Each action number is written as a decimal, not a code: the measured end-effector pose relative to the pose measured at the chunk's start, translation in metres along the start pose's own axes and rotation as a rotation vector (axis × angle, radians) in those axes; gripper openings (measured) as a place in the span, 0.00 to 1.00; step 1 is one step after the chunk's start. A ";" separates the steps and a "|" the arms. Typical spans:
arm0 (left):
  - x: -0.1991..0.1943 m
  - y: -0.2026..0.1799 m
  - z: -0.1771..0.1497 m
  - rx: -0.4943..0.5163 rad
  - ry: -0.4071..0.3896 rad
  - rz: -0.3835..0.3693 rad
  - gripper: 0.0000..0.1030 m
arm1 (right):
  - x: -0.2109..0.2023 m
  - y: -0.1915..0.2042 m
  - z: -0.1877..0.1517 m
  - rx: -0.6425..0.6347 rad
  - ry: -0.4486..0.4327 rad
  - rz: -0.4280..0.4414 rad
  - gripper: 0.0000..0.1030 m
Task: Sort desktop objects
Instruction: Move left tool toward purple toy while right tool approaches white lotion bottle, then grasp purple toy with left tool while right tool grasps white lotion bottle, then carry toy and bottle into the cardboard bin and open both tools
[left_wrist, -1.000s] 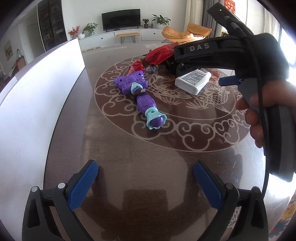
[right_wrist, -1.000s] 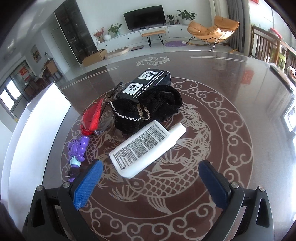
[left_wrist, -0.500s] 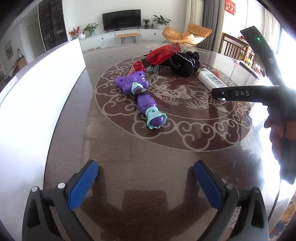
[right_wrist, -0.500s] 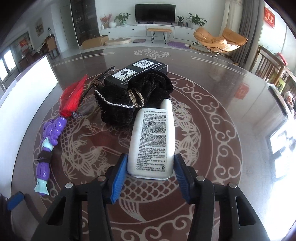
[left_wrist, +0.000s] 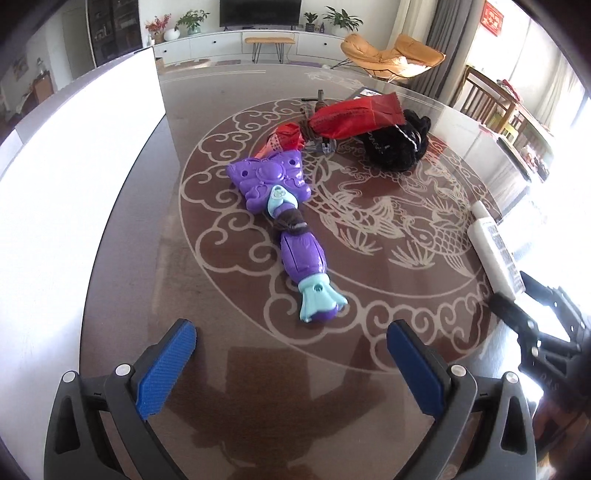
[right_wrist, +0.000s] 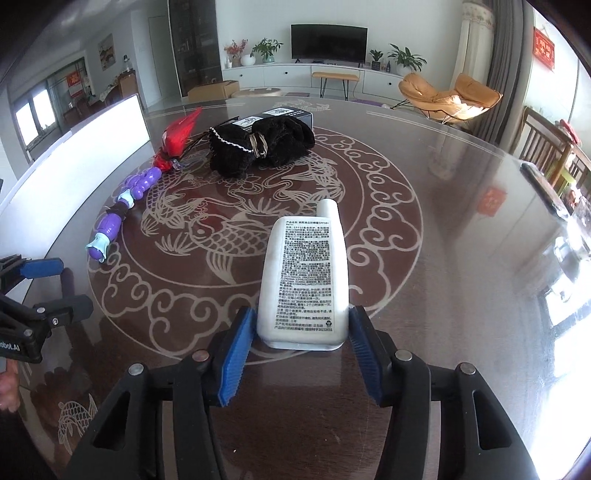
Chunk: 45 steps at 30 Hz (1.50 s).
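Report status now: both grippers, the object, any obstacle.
Right hand-held gripper shut on white flat plastic bottle. Left hand-held gripper open, empty, above round brown table. Purple plastic toy ahead of left.

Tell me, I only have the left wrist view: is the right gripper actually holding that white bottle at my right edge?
Observer: Yes. In the right wrist view the right gripper has both blue pads against the base of the bottle.
Operator: Which way does its cap point?
Observer: Away from the gripper, toward the black pouch.
Operator: Anything behind that pouch? I barely see past it.
Observer: A black box with white labels on top lies right behind it, touching it.
Operator: And my left gripper?
Observer: The left gripper is open, with nothing between its pads, short of the purple toy.
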<state>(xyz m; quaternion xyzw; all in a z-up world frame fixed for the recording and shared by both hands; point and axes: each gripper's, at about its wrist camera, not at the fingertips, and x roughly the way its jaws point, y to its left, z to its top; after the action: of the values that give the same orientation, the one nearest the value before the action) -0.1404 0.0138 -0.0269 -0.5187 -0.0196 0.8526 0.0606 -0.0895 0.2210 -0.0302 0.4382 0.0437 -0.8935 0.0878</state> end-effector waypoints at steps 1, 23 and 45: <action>0.005 0.000 0.010 -0.029 0.002 0.020 1.00 | 0.001 0.002 0.000 -0.008 -0.005 -0.005 0.61; -0.063 0.011 -0.032 0.012 -0.190 -0.130 0.20 | -0.001 0.000 0.048 -0.135 0.230 0.109 0.49; -0.228 0.145 -0.064 -0.205 -0.450 -0.103 0.20 | -0.122 0.120 0.119 -0.269 -0.004 0.332 0.49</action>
<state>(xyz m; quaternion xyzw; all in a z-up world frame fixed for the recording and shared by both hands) 0.0083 -0.1604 0.1304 -0.3175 -0.1453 0.9360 0.0451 -0.0849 0.0993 0.1387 0.4221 0.0895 -0.8537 0.2914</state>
